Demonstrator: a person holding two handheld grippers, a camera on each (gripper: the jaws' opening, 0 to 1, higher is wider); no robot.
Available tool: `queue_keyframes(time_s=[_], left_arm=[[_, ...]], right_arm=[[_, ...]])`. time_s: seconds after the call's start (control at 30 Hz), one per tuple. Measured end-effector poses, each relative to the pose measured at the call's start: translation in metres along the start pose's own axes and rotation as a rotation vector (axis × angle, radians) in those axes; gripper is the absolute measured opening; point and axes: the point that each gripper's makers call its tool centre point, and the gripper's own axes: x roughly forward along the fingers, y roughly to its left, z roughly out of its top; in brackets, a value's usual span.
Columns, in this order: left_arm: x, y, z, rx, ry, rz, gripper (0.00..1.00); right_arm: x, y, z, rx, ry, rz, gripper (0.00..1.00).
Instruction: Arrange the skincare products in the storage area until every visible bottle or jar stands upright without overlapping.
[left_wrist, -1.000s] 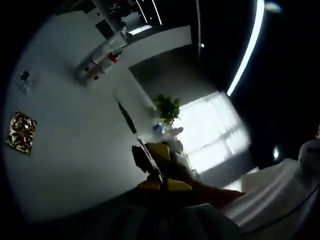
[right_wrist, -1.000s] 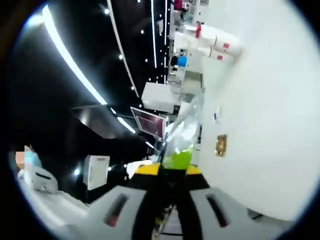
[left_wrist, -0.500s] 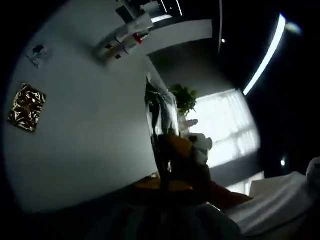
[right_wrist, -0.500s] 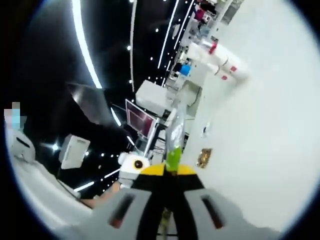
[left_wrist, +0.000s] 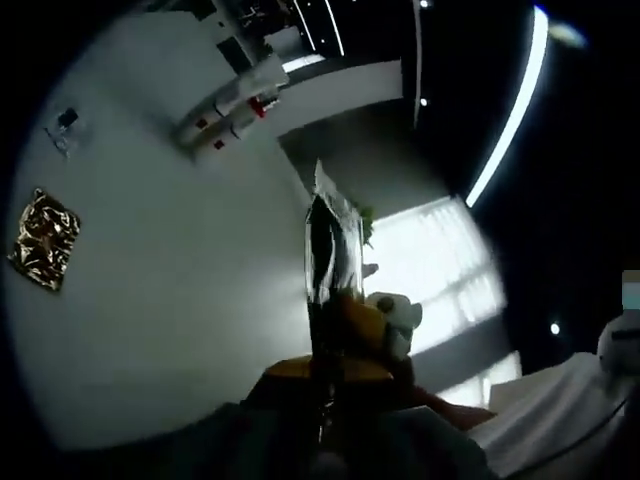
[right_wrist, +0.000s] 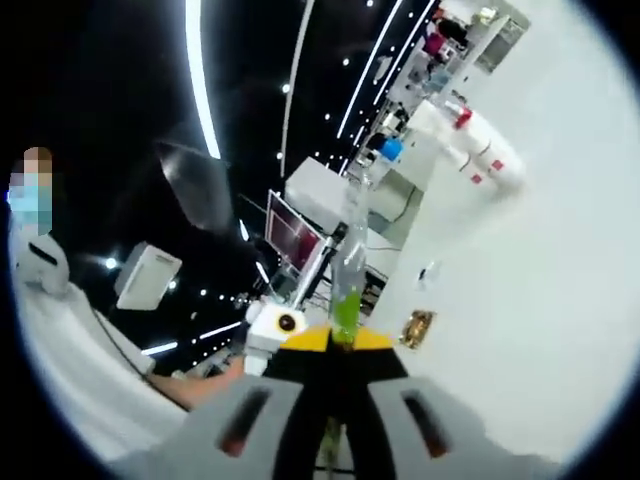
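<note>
Pinched 1 clear plastic packet (left_wrist: 330, 265) edge-on between both grippers, left gripper (left_wrist: 325, 375) and right gripper (right_wrist: 343, 345) clamped on opposite ends, seemingly lifted off white surface (left_wrist: 170, 300) to reposition it.

1. In the left gripper view, two white bottles with red caps (left_wrist: 232, 113) lie side by side, touching, at the far end of the white table (left_wrist: 170, 300).
2. A crumpled gold foil square (left_wrist: 42, 253) lies nearer, well apart from them.
3. A small clear wrapper (left_wrist: 62, 127) lies between the two (off to one side).
4. A clear plastic sachet (left_wrist: 330, 265) stands up from the closed jaws of the left gripper (left_wrist: 328, 375).
</note>
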Motion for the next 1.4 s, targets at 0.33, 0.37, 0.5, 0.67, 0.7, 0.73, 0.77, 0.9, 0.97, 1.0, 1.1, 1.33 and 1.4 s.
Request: queue_keyframes(time_s=[0.33, 0.37, 0.5, 0.67, 0.7, 0.73, 0.77, 0.9, 0.97, 1.0, 1.1, 1.33, 1.4], left_arm=[[-0.006, -0.004, 0.001, 0.017, 0.017, -0.008, 0.02], [-0.006, -0.004, 0.0, 0.019, 0.022, -0.006, 0.02], [-0.007, -0.011, 0.002, 0.031, 0.015, -0.028, 0.01], [-0.005, -0.017, 0.002, 0.016, 0.015, -0.062, 0.02], [-0.005, -0.018, 0.002, 0.015, 0.014, -0.066, 0.02], [-0.004, -0.019, 0.003, 0.011, 0.008, -0.075, 0.02], [-0.003, -0.021, 0.004, 0.006, 0.001, -0.085, 0.02], [0.002, -0.024, 0.007, 0.028, -0.046, -0.101, 0.14], [0.002, -0.021, 0.003, 0.051, -0.018, -0.085, 0.09], [0.001, -0.021, 0.005, 0.059, -0.029, -0.082, 0.06], [-0.002, -0.022, 0.009, 0.021, -0.044, -0.104, 0.06], [0.003, -0.02, 0.009, 0.029, -0.057, -0.097, 0.23], [0.005, -0.018, 0.004, 0.056, -0.033, -0.078, 0.26]], right_arm=[[0.005, -0.001, -0.008, 0.038, 0.03, -0.005, 0.05], [0.005, -0.002, -0.009, 0.043, 0.036, -0.007, 0.07], [-0.008, -0.005, 0.012, 0.083, -0.05, -0.022, 0.08], [-0.014, 0.001, 0.015, 0.044, -0.062, -0.01, 0.03], [-0.015, 0.007, 0.016, 0.059, -0.073, 0.015, 0.03], [-0.015, 0.007, 0.017, 0.06, -0.08, 0.018, 0.02], [-0.016, 0.008, 0.018, 0.062, -0.086, 0.021, 0.02], [-0.012, 0.005, 0.019, 0.049, -0.115, 0.002, 0.02], [-0.011, 0.009, 0.02, 0.06, -0.121, 0.024, 0.02], [-0.011, 0.009, 0.02, 0.061, -0.127, 0.023, 0.02], [-0.009, 0.015, 0.022, 0.086, -0.154, 0.049, 0.02], [-0.008, 0.025, 0.025, 0.249, -0.205, 0.128, 0.01], [-0.005, 0.026, 0.018, 0.262, -0.173, 0.137, 0.01]])
